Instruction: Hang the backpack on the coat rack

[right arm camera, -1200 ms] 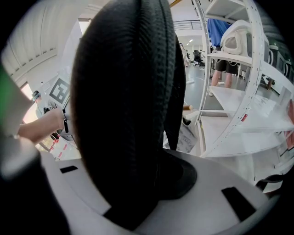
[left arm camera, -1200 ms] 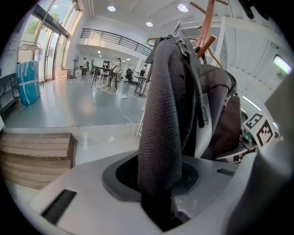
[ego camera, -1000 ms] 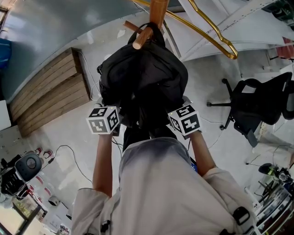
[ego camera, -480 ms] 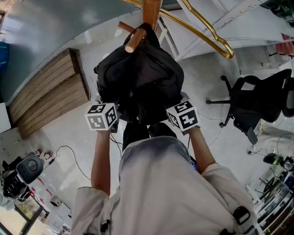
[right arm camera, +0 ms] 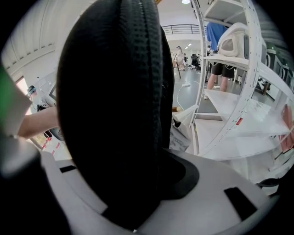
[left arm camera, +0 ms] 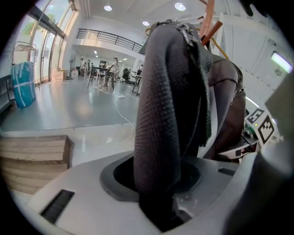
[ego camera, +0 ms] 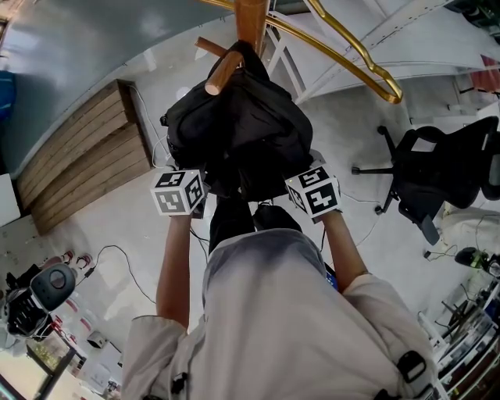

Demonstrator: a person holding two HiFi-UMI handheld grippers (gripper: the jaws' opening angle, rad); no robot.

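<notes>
Two grippers flank the hanging backpack [ego camera: 238,125]: seen from the head, the left gripper [left arm camera: 158,195] is at its 7 o'clock and the right gripper [right arm camera: 133,197] at its 5 o'clock, equally near. Both sets of fingers have just been opening, each with a shoulder strap [left arm camera: 158,114] filling the gap, so the grip appears loosened, not released. The top loop sits over the peg [ego camera: 223,72] of the coat rack [ego camera: 251,19] at 12 o'clock. The long axis runs 12 to 6. The bag is black and soft, with padded mesh straps.
</notes>
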